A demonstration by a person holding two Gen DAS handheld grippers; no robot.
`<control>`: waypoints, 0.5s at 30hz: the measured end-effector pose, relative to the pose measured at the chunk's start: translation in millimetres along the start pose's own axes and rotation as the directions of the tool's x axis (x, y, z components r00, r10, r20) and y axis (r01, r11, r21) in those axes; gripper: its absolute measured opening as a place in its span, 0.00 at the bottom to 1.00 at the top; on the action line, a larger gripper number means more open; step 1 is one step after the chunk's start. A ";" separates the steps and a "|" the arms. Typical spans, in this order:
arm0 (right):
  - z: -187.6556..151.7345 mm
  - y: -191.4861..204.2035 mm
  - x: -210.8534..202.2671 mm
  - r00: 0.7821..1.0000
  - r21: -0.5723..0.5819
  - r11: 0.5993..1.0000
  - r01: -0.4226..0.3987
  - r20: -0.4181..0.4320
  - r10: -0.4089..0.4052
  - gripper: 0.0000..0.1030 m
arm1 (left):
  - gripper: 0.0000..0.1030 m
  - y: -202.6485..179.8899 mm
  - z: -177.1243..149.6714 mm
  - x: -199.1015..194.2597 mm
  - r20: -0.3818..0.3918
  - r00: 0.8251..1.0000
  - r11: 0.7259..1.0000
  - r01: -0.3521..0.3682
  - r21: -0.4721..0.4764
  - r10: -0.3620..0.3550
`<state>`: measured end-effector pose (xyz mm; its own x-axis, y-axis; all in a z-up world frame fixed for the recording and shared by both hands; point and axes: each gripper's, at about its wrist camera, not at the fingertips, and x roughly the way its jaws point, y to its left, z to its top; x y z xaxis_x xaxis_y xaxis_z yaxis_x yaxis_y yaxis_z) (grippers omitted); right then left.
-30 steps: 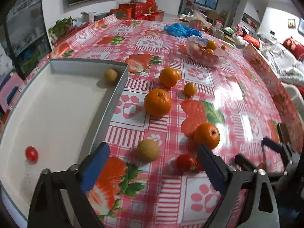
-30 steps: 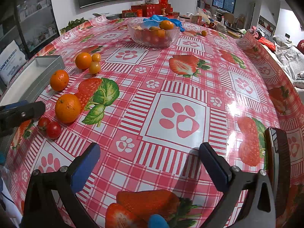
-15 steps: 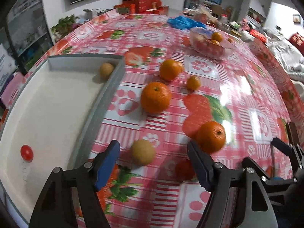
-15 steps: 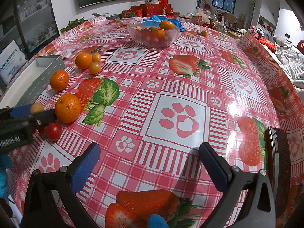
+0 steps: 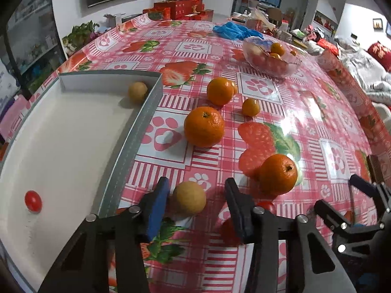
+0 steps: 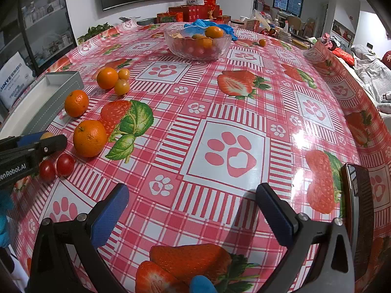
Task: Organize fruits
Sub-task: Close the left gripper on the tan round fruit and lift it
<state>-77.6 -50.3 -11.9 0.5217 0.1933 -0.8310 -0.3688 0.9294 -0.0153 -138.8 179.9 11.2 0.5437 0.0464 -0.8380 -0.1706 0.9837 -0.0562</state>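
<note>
Fruits lie on the table (image 6: 244, 112) and in two containers. One tan fruit (image 5: 189, 200) sits on the cloth between the fingers of the left gripper (image 5: 196, 204); the left pad touches it or nearly so, the right pad stands apart, so the jaws are half closed around it and not yet tight. Just beside it on the left is the grey tray (image 5: 136, 131), which holds a second tan fruit (image 5: 137, 92) in the far corner and one cherry tomato (image 5: 33, 200) near the front. Three oranges (image 5: 204, 126) and small kumquats (image 5: 250, 107) rest on the cloth past the tray, and two tomatoes (image 6: 56, 167) lie near the left gripper. Far on the table, the glass bowl (image 6: 197, 42) contains tomatoes and small oranges. The right gripper (image 6: 193, 212) hovers wide open over bare cloth, holding nothing.
</note>
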 end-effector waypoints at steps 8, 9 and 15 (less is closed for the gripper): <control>0.4 0.0 0.0 1.000 0.000 1.000 0.000 0.000 0.000 1.00 | 0.29 -10.4 -4.7 -2.9 0.008 1.000 0.998 -0.012 0.056 0.011; 0.3 0.1 0.0 1.000 0.000 1.000 0.000 0.000 0.000 1.00 | 0.26 -10.0 -4.8 -3.3 0.008 1.000 0.998 -0.010 0.054 0.009; -0.2 0.3 -0.1 1.000 0.000 1.000 0.000 0.000 0.000 1.00 | 0.26 -2.4 -4.6 -5.4 0.001 1.000 0.999 0.026 0.025 -0.026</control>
<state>-77.9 -50.1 -11.9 0.5218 0.1931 -0.8309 -0.3688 0.9294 -0.0157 -145.2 176.5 13.4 0.5490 0.0206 -0.8356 -0.1353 0.9887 -0.0645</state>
